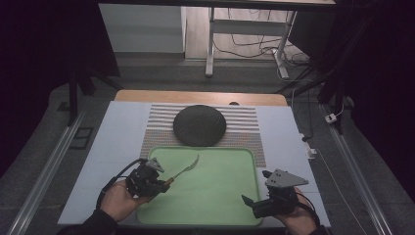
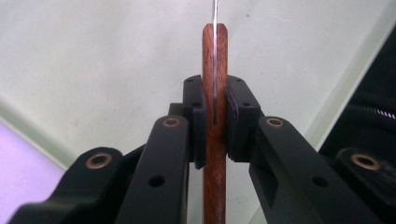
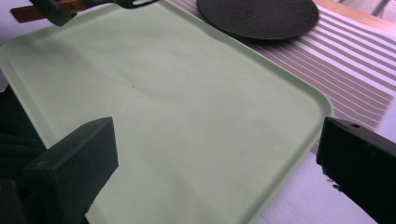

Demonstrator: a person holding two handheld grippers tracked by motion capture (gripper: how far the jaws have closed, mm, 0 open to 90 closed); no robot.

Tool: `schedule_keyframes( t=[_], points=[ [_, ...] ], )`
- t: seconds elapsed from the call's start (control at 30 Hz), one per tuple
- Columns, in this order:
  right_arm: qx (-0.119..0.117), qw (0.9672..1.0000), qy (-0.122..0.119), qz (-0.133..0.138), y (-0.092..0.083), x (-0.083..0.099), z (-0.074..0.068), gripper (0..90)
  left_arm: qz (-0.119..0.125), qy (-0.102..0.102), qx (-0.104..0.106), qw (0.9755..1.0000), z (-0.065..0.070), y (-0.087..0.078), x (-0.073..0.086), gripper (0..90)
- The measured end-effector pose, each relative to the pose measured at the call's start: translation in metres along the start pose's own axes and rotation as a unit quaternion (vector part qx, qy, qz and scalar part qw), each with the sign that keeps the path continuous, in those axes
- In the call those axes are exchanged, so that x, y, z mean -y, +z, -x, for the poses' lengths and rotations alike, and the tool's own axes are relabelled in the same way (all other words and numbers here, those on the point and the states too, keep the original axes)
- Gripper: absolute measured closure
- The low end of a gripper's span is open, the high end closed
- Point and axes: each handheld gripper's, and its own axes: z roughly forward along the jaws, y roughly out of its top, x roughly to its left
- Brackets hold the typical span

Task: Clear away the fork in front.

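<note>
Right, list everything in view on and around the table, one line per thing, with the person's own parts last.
Tray: one, light green, near middle of the table.
Plate: one, dark grey, round, on the striped mat beyond the tray.
Striped mat: one, brown and white stripes, under the plate, its near edge under the tray.
Knife: one, wooden handle, curved metal blade, held above the tray's left part.
Table: one, pale cover, wooden far edge.
Desk frame: one, white, on the floor behind the table.
Left hand-held gripper: one, black, shut on the knife's handle.
Right hand-held gripper: one, black, jaws wide open, nothing between them, at the tray's right edge.
</note>
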Motion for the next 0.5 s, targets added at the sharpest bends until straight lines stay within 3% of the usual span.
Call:
schedule_keyframes(
  t=[0.2, 0.37, 0.43, 0.5],
  points=[
    [0.015, 0.9997, -0.014, -0.011, -0.005, 0.006, -0.006, 0.0, -0.01, -0.07, -0.01, 0.9974, -0.004, 0.01, 0.005, 80.0],
    [0.015, 0.9993, -0.028, -0.02, -0.005, 0.009, -0.01, 0.0, -0.033, -0.116, -0.024, 0.9924, -0.008, 0.019, 0.009, 80.0],
    [0.016, 0.9989, -0.035, -0.026, -0.006, 0.011, -0.011, 0.0, -0.045, -0.139, -0.032, 0.9888, -0.01, 0.024, 0.012, 80.0],
    [0.017, 0.9988, -0.035, -0.028, -0.006, 0.011, -0.011, 0.0, -0.048, -0.143, -0.033, 0.988, -0.011, 0.025, 0.012, 79.9]
  ],
)
